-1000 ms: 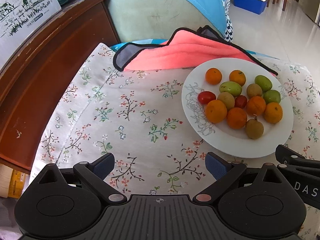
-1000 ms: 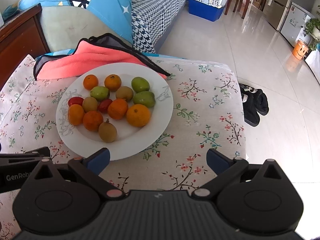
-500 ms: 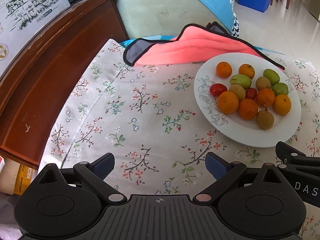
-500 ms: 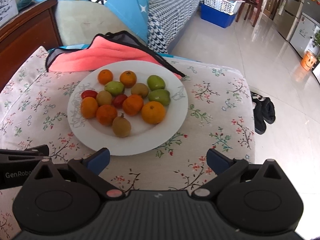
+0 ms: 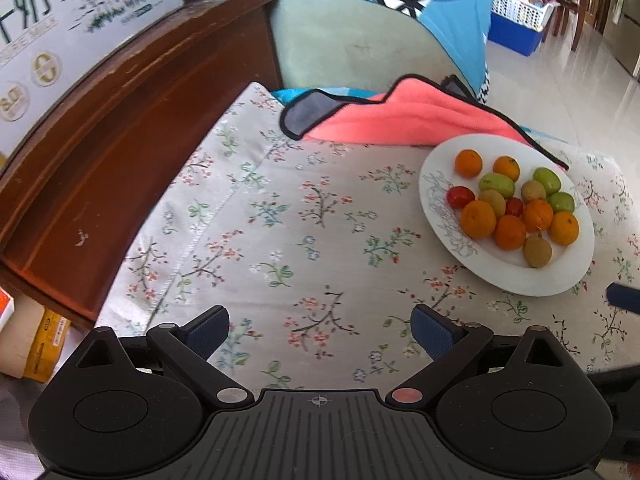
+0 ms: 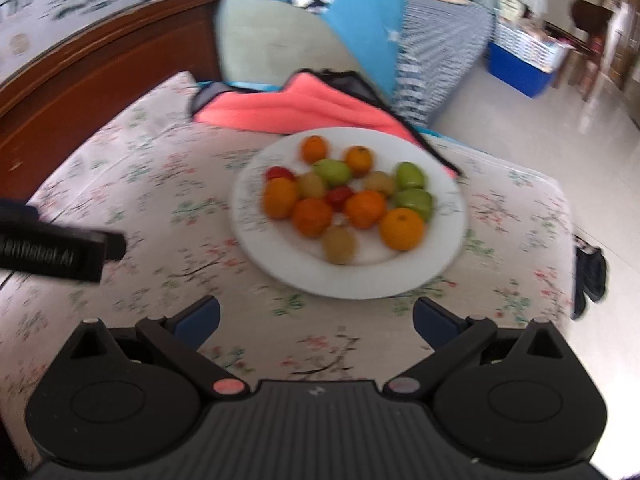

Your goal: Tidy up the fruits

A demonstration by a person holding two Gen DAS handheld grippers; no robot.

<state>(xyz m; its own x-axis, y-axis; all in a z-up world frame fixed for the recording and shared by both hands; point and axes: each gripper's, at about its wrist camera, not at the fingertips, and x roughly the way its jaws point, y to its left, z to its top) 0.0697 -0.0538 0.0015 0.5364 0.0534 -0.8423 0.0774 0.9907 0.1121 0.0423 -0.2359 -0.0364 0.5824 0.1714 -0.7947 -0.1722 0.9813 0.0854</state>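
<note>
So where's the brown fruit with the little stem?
The brown fruit sits on the white plate, at the near edge of the pile, just in front of two oranges. In the left wrist view it lies far right.

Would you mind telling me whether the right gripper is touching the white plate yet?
Apart. The right wrist view shows floral cloth between the open right gripper and the white plate's near rim.

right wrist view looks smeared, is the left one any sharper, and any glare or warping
Right wrist view: motion blur smears the plate and fruit. Left wrist view: sharp, plate and tablecloth print crisp. Both: fisheye bends the wooden edge; bright glare on the floor.
</note>
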